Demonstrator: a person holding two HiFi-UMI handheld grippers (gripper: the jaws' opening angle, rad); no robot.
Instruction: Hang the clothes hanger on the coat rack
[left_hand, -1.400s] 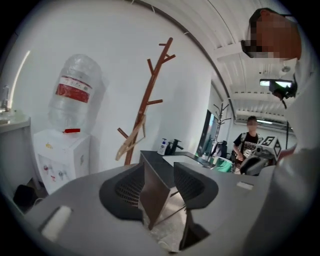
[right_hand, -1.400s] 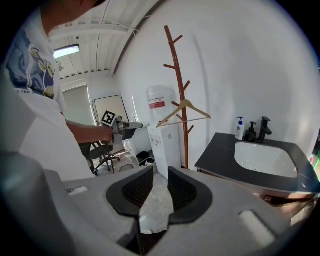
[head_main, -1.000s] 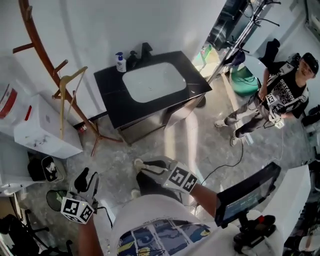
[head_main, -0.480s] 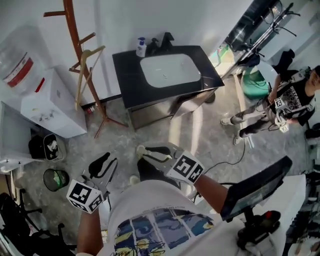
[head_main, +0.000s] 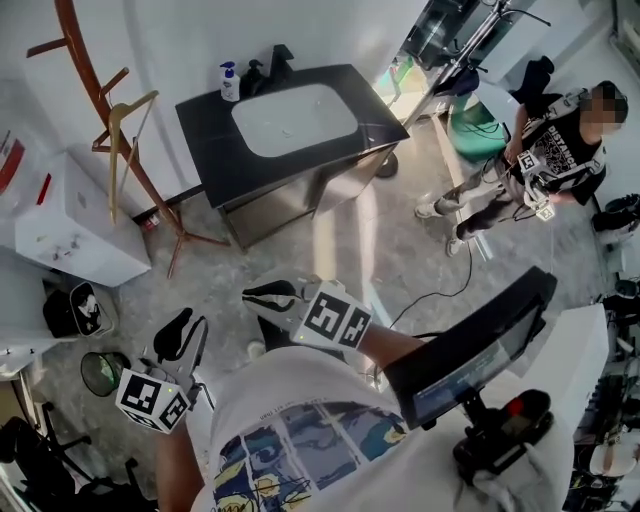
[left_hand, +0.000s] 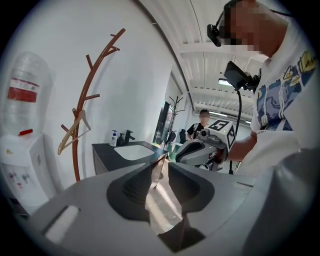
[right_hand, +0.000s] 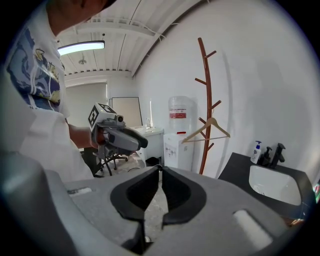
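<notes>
The rack (head_main: 88, 75) stood beside the sink, with the hanger (right_hand: 212, 120) already hung on a branch. The task was judged done, and only withdrawal was called for. The left gripper (head_main: 185, 330) jaws were closing on nothing; the right gripper (head_main: 255, 298) jaws were together, empty. Both grippers' distance from the rack was shown only in the head view.

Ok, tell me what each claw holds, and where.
Nothing. Left claw, jaws closing, is empty; right claw is shut, empty. The hanger hangs on the coat rack.
</notes>
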